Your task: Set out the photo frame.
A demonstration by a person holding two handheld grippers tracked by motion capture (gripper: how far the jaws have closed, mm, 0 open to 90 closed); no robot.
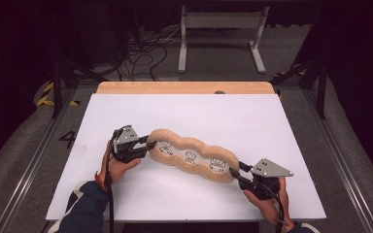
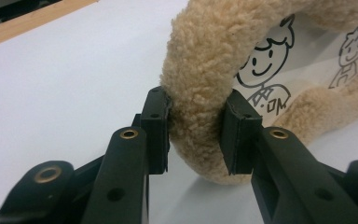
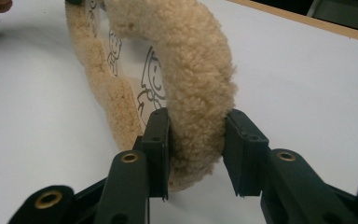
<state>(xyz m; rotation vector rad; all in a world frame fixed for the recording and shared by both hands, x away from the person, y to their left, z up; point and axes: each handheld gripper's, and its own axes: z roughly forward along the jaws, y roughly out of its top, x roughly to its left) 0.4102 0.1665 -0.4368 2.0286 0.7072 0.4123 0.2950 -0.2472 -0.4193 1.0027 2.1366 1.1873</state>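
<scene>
Both ends of the fuzzy pouch [image 1: 193, 155] are being pinched, so you are holding it stretched slantwise over the white table [image 1: 252, 116]: your left tongs [image 1: 149, 144] and right tongs [image 1: 238, 174] are each gripping its plush rim.
</scene>
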